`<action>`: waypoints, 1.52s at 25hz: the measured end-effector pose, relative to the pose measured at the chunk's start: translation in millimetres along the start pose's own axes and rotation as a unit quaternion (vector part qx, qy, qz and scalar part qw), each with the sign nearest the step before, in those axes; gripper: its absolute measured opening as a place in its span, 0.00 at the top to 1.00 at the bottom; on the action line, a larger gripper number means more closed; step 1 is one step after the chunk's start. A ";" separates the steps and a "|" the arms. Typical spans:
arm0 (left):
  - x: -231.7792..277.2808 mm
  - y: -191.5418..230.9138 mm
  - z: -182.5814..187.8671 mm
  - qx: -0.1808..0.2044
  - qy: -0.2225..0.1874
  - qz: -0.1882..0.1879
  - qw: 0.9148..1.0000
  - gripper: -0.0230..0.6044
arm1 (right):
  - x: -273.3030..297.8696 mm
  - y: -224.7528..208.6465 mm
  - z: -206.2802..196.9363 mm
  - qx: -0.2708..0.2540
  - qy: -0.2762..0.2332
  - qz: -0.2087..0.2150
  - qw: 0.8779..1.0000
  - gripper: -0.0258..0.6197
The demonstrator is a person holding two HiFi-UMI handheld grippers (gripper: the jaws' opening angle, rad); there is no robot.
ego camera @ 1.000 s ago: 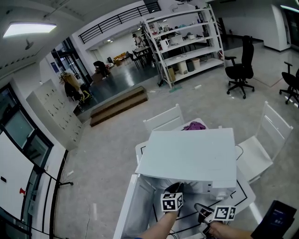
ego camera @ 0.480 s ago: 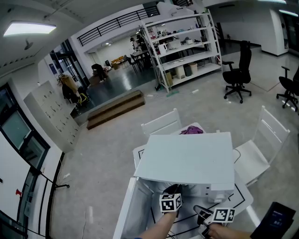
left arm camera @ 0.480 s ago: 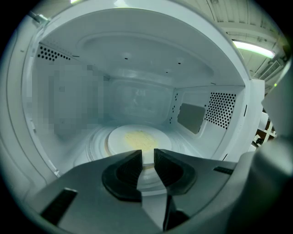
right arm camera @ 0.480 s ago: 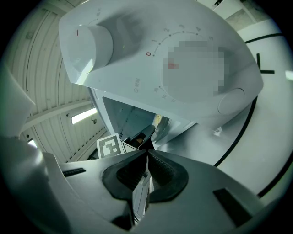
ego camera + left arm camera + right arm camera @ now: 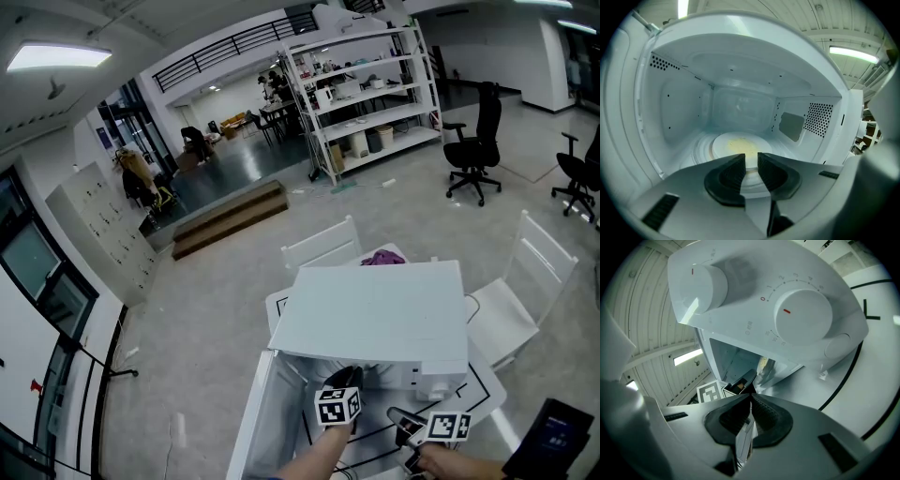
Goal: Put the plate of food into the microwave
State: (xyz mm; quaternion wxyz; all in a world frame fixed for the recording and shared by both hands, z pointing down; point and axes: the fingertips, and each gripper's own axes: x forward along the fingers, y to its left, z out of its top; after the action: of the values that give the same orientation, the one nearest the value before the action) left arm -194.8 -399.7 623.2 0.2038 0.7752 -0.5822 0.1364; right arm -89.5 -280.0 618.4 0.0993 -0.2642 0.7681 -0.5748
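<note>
**Status.** The plate of food lies on the turntable inside the microwave. The door stands open at the left. The left gripper reaches into the cavity with its 2 jaws apart. The plate rim shows just beyond the tips, and nothing is pressed between the pads. The right gripper is outside the cavity, jaws together and empty, near the 2 control dials.

**Hazards, judged from this position:**
1. If the left gripper is withdrawn low, a jaw tip may catch the plate rim. This would drag the plate off centre or spill food.
2. If the door is swung before the left gripper is clear of the opening, the gripper will be trapped.
3. If the right gripper is raised carelessly, it may nudge a dial and alter its setting
</note>
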 end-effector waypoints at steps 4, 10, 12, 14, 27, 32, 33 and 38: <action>-14.7 -3.9 3.8 0.000 -0.010 -0.003 1.000 0.82 | -3.3 6.0 -1.6 -0.003 0.002 0.001 1.000 0.94; -37.0 -11.8 -4.1 -0.005 -0.018 -0.011 1.000 0.82 | -8.6 9.0 -8.2 -0.003 0.002 0.005 1.000 0.94; -45.3 -15.7 -5.4 -0.006 -0.021 -0.015 1.000 0.82 | -9.8 11.4 -10.2 -0.005 0.001 0.006 1.000 0.94; -53.8 -20.1 -6.0 -0.006 -0.027 -0.021 0.999 0.89 | -10.4 13.3 -12.2 -0.006 -0.001 0.006 1.000 0.94; -116.4 -66.6 -14.3 -0.050 -0.067 -0.083 0.993 0.95 | -43.8 18.0 -9.3 -0.049 -0.029 -0.010 0.998 0.96; -143.7 -86.0 -14.4 -0.056 -0.078 -0.107 0.990 0.95 | -65.2 22.0 -7.5 -0.098 -0.043 -0.030 0.994 0.96; -149.9 -88.7 -16.3 -0.057 -0.079 -0.111 0.989 0.95 | -69.1 23.1 -8.8 -0.109 -0.045 -0.033 0.992 0.96; -175.1 -94.7 -28.8 -0.068 -0.080 -0.117 0.988 0.95 | -83.8 29.5 -16.7 -0.157 -0.044 -0.048 0.985 0.96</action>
State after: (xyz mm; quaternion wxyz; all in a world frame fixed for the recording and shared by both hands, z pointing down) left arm -153.2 -215.1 555.1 0.2238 0.8308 -0.5095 0.0091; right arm -35.3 -216.6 583.5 0.0625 -0.3383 0.8302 -0.4386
